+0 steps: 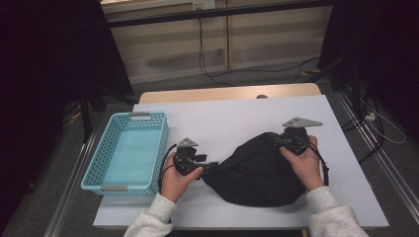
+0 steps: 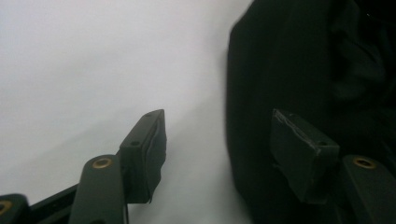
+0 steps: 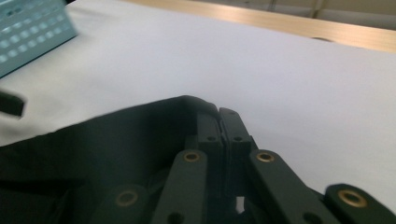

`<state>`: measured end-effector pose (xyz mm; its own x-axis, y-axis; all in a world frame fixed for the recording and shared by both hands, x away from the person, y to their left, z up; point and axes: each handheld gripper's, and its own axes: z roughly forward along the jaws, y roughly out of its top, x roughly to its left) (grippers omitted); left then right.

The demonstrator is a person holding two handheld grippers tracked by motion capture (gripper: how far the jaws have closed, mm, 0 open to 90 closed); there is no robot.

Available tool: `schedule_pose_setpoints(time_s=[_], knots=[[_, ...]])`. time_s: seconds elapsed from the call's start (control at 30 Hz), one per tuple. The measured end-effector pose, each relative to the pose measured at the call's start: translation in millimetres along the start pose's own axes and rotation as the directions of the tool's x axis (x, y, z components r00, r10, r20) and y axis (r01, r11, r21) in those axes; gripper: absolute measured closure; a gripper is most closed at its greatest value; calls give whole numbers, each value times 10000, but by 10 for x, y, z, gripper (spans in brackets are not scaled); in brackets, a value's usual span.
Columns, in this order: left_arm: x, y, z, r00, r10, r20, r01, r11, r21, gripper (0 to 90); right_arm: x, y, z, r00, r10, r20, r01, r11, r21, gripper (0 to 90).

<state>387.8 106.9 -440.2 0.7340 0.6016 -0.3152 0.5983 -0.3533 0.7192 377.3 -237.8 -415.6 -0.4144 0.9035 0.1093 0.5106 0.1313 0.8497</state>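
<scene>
One white-covered table (image 1: 237,113) carries everything. Crumpled black fabric garment (image 1: 257,170) lies on it, near the front edge. Left of the garment, well apart, sits a turquoise perforated plastic basket (image 1: 127,150). At the garment's right edge the right gripper (image 3: 219,122) has its jaws pressed together on a fold of cloth. At its left edge the left gripper (image 2: 229,140) stands partly open, one pad (image 2: 301,151) against the cloth, nothing pinched.
</scene>
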Motion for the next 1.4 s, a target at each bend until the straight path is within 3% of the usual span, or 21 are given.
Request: schedule_pose_setpoints(time_s=[0.17, 0.27, 0.4, 0.43, 0.57, 0.73, 0.83, 1.03, 1.27, 1.4], knots=[[-110, 17, 19, 9997, 78, 238, -80, 9999, 86, 310, -123, -41, -88, 9992, 274, 286, -273, 9996, -66, 880], [-119, 3, 44, 9995, 290, -129, -285, 9990, 346, 302, -147, -58, -119, 9992, 303, 280, -300, 9995, -118, 879], [-17, -72, 110, 9986, -137, -503, 159, 9989, 446, 331, -155, -69, -160, 9991, 337, 258, -333, 9993, -186, 879], [4, -85, 119, 9993, -196, -326, 215, 9980, 600, 343, -156, -71, -172, 9990, 355, 253, -350, 9991, -220, 879], [-23, -113, 200, 9987, -484, 150, 473, 9968, 650, 517, -171, -78, -193, 9987, 403, 305, -395, 9989, -265, 879], [-67, -107, 231, 9963, -652, 564, 596, 9936, 960, 814, -173, -78, -203, 9986, 476, 240, -468, 9983, -350, 879], [-32, -36, 143, 9927, -905, 793, 840, 9931, 817, 856, -172, -63, -230, 9986, 492, 181, -485, 9981, -379, 879], [113, 234, -240, 9932, -1019, 563, 1030, 9945, -177, 863, -181, 9, -302, 9994, 315, 118, -309, 9985, -452, 878], [153, 627, -725, 9976, -679, 138, 691, 9900, -1228, 867, -77, 143, -397, 9995, 91, -316, -117, 9964, -845, 878], [191, 703, -844, 9968, -794, 25, 790, 9861, -1464, 867, 1, 250, -479, 9977, -21, -684, -61, 9928, -1193, 878]])
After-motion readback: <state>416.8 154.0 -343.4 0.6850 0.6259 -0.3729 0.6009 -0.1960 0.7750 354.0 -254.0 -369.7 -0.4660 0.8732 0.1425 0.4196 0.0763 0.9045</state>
